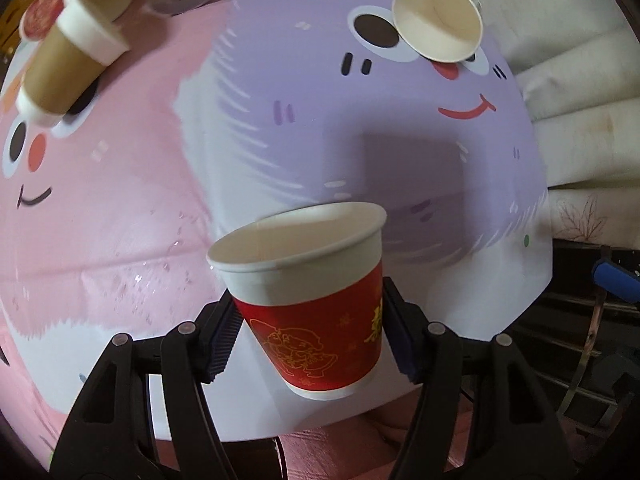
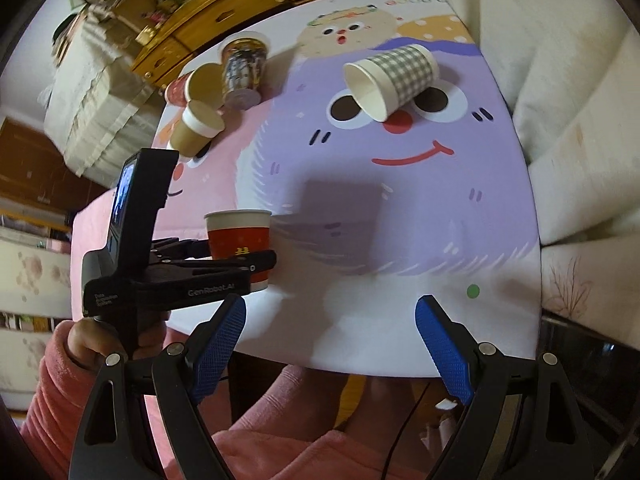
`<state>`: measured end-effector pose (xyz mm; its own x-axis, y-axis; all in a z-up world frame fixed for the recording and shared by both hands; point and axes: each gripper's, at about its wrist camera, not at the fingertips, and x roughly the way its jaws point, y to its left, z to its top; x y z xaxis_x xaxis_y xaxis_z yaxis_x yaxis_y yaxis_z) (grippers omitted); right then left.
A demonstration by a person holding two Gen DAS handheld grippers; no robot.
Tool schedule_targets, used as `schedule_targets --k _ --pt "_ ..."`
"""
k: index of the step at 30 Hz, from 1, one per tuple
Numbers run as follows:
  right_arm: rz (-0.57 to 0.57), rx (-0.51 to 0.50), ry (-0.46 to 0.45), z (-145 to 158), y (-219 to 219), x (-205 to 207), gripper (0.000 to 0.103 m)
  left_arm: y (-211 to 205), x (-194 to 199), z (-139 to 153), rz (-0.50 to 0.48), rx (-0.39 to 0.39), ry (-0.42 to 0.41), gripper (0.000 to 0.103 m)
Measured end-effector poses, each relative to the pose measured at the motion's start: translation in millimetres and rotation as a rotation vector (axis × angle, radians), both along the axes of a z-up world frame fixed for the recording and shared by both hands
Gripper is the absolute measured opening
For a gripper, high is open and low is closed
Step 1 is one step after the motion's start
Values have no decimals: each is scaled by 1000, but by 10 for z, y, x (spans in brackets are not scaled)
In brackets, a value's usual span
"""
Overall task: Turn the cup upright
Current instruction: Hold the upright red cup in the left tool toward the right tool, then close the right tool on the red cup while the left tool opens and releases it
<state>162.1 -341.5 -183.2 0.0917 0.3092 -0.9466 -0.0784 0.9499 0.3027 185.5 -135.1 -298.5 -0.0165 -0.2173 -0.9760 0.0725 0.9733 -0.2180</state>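
My left gripper is shut on a red paper cup with gold print and a white rim. The cup is nearly upright, mouth up, tilted slightly, near the table's front edge. In the right wrist view the same red cup sits in the left gripper, its base at the table surface. My right gripper is open and empty, in front of the table's near edge. A grey checked paper cup lies on its side at the far end; in the left wrist view I see its open mouth.
The table wears a pink and purple cartoon cover. Several more cups stand at the far left: brown paper cups and a patterned one. A white sofa lies along the right. A wooden cabinet is behind.
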Motion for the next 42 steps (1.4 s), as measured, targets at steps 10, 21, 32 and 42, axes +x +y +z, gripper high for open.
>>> schedule_targets --k 10,21,32,42 --pt "-50 31 16 -6 59 172 88 -114 40 185 -106 18 10 83" --pt "-32 125 55 -179 734 455 88 757 -450 686 241 -23 -91 83" --pt "-56 7 117 -766 1523 401 83 1356 -779 507 319 101 -150 83" --pt "-53 -142 68 -1071 1798 351 68 1458 -838 291 202 43 -69 83"
